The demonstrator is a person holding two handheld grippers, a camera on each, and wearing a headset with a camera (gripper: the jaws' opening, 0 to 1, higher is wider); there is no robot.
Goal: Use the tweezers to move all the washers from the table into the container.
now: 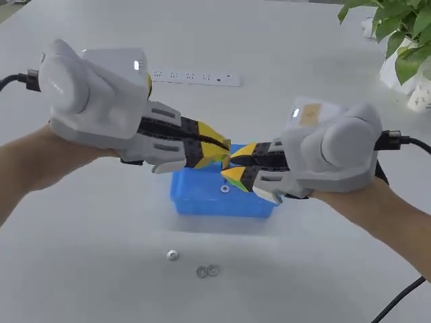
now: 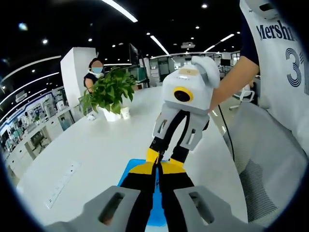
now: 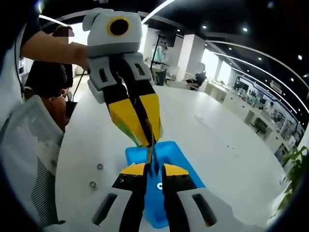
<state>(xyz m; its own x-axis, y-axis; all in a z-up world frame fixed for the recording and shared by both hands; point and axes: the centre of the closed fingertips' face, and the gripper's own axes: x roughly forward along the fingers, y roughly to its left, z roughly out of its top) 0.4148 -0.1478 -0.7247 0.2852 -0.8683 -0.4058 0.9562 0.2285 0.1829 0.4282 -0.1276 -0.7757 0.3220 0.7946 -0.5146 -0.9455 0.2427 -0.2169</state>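
My left gripper (image 1: 225, 149) hovers over the blue container (image 1: 202, 202), shut on thin tweezers (image 3: 150, 154) whose end pokes out past its yellow tips. Facing it from the right, my right gripper (image 1: 232, 165) has its jaws narrowly parted around that end. The right gripper view has the left gripper (image 3: 152, 135) straight ahead above the container (image 3: 174, 154), and the right gripper (image 3: 154, 169) at the bottom. One washer (image 1: 224, 189) lies inside the container. Three washers (image 1: 172, 254) (image 1: 201, 272) (image 1: 213, 270) lie on the white table in front of it.
A white power strip (image 1: 195, 77) lies at the back of the table. A potted plant (image 1: 397, 33) stands at the far right corner. Cables trail from both grippers. In the left gripper view the right gripper (image 2: 165, 158) meets the left gripper (image 2: 157, 166).
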